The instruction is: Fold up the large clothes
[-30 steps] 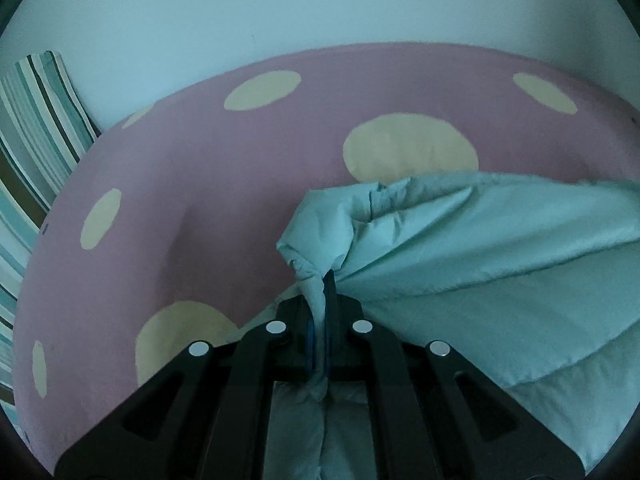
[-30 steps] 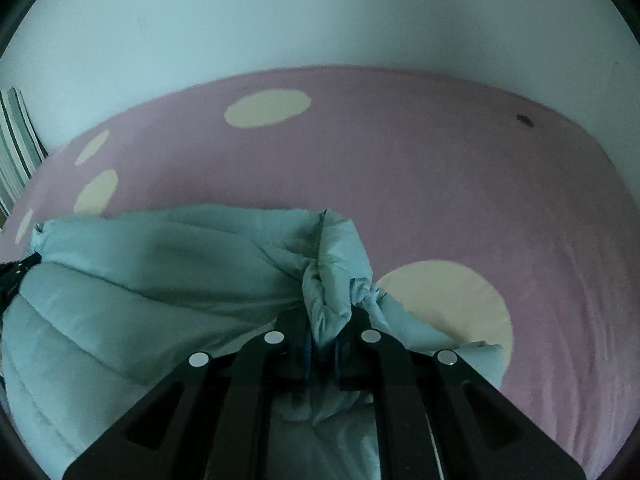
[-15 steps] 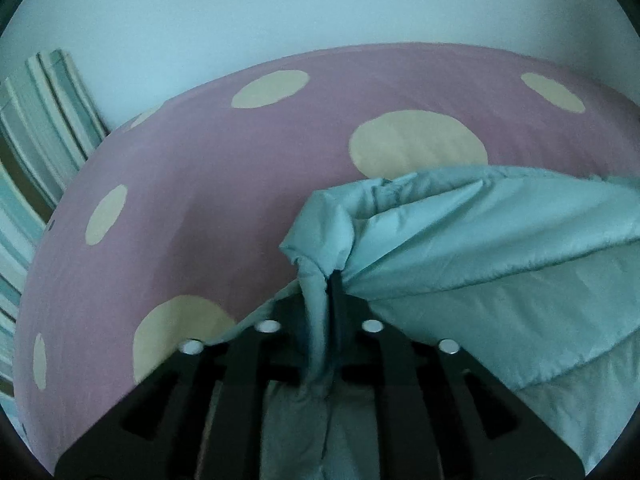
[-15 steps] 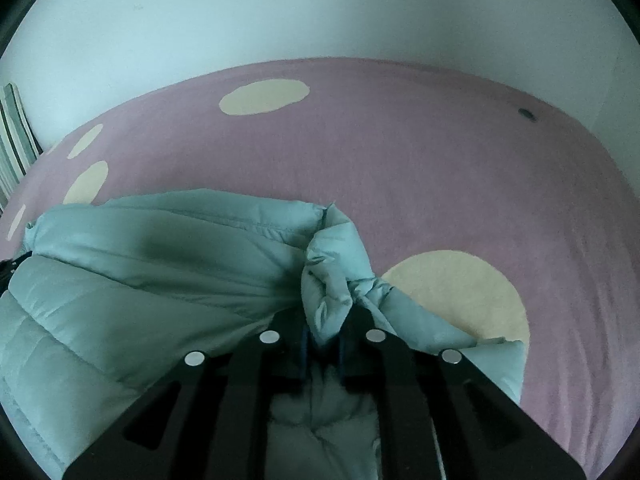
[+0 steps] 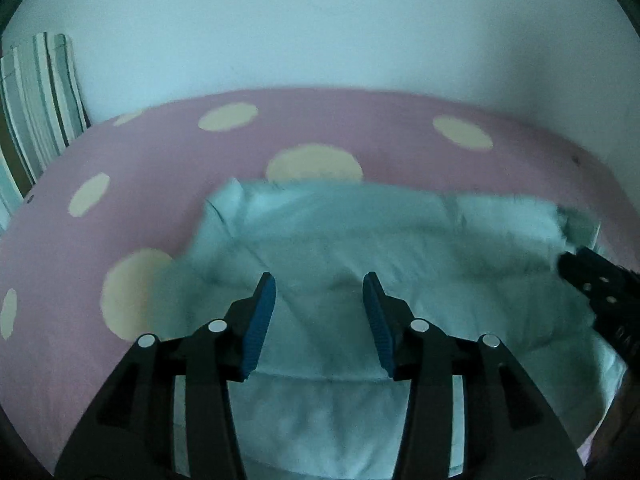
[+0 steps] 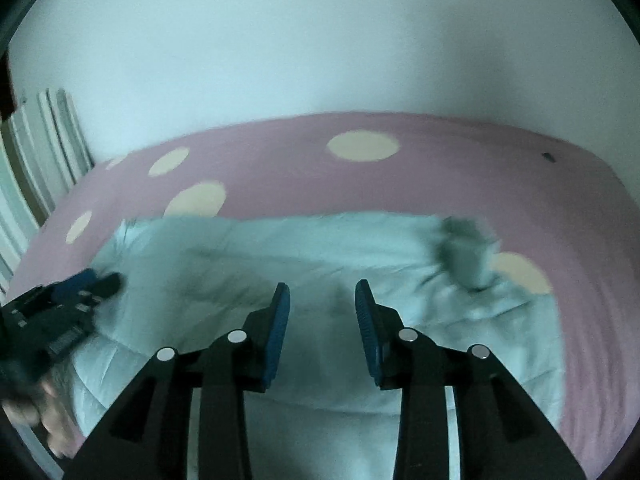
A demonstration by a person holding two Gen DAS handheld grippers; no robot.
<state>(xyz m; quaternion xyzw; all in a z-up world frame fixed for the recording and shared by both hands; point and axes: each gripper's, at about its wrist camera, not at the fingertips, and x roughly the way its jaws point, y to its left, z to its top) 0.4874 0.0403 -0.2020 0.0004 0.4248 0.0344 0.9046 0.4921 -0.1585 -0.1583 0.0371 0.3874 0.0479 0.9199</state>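
A pale green quilted garment (image 5: 360, 248) lies folded on the pink bed; it also shows in the right wrist view (image 6: 280, 256). My left gripper (image 5: 319, 284) is open and empty, hovering above the garment's near part. My right gripper (image 6: 322, 292) is open and empty above the garment too. The right gripper shows at the right edge of the left wrist view (image 5: 600, 288). The left gripper shows at the left edge of the right wrist view (image 6: 60, 304). A bunched corner (image 6: 464, 252) lies at the garment's far right.
The bed has a pink sheet with cream dots (image 5: 160, 184), also in the right wrist view (image 6: 480, 176). A white wall (image 5: 320, 32) stands behind it. A striped cushion (image 5: 36, 96) leans at the far left.
Both grippers have let go of the garment's corners, opened and pulled back and up. The garment's top edge now lies flat on the bed.
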